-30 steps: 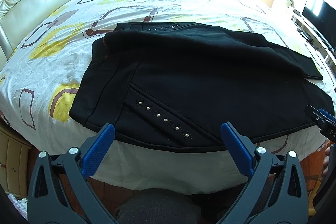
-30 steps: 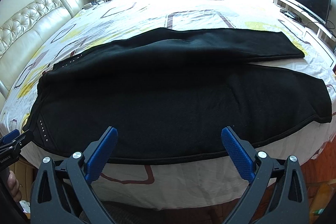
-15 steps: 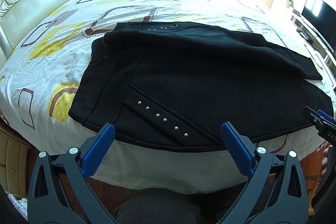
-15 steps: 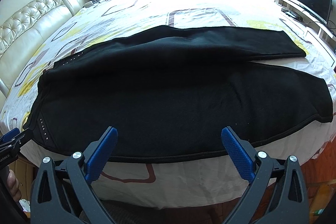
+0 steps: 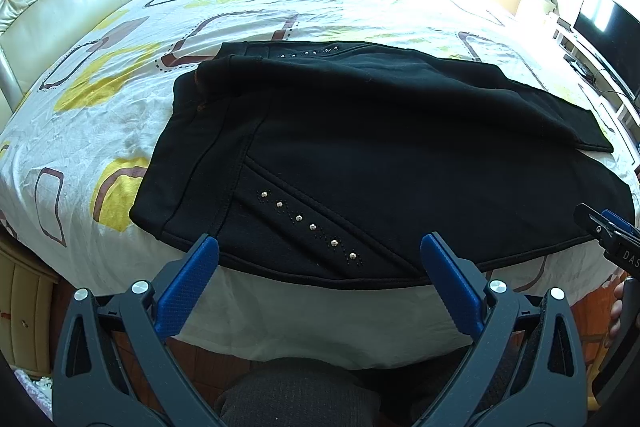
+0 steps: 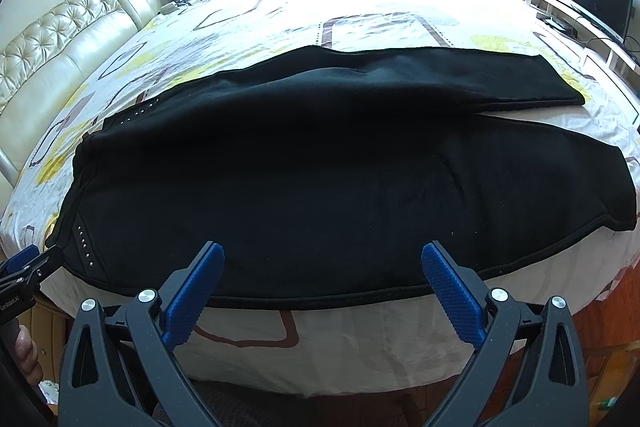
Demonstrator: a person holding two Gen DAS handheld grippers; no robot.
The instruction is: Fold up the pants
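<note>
Though near both spread tools [image 5: 319, 253] [image 6: 322, 261], pants [image 6: 320, 167] untouched.

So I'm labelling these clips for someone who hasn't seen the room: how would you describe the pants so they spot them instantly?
Find the big bed with its white sheet printed in yellow and brown shapes. Along its near edge lie the black pants, spread flat, legs running right. They are the only dark item there, with a diagonal line of silver studs by the waist.
</note>
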